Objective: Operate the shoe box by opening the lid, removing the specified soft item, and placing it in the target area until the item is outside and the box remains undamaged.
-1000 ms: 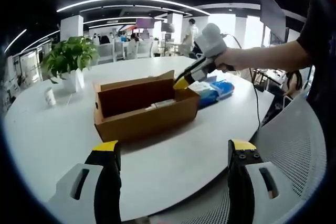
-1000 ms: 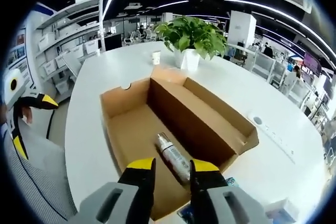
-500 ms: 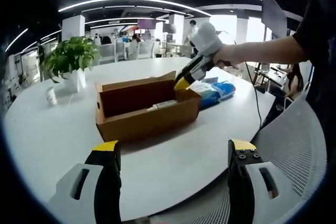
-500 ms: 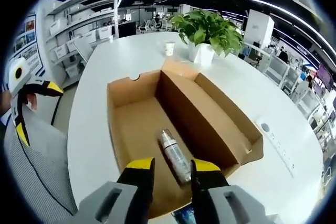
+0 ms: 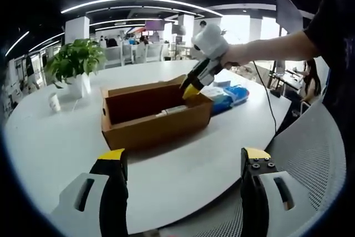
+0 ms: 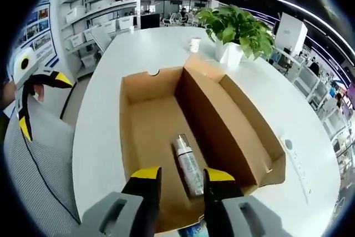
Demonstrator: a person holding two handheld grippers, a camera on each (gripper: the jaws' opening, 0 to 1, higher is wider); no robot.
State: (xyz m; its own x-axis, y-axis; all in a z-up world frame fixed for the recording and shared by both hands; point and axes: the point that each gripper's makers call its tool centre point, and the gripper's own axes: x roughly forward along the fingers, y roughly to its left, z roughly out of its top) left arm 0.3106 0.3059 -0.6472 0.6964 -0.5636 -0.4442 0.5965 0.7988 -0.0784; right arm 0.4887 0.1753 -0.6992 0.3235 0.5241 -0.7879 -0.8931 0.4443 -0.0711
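An open brown cardboard shoe box (image 5: pixel 155 116) sits on the round white table (image 5: pixel 50 148), its lid folded back. A silvery cylindrical item (image 6: pixel 187 162) lies on the box floor (image 6: pixel 150 137); in the left gripper view it peeks over the box's front wall as a pale shape (image 5: pixel 172 110). My right gripper (image 6: pixel 182 175) hovers above the box's near end with a narrow gap between its jaws and nothing in them; its yellow tip (image 5: pixel 191 90) hangs over the box's right corner. My left gripper (image 5: pixel 184 154) stands wide open at the table's edge, well short of the box.
A potted plant (image 5: pixel 75 62) and a paper cup (image 5: pixel 52 101) stand beyond the box's left end. Blue packets (image 5: pixel 227 95) lie to the right of the box. A grey mesh chair (image 5: pixel 310 154) is beside the table. A round socket (image 6: pixel 288 144) is set in the tabletop.
The right gripper has risen slightly and moved a little along the box, its jaws unchanged. The left gripper and the box have stayed put.
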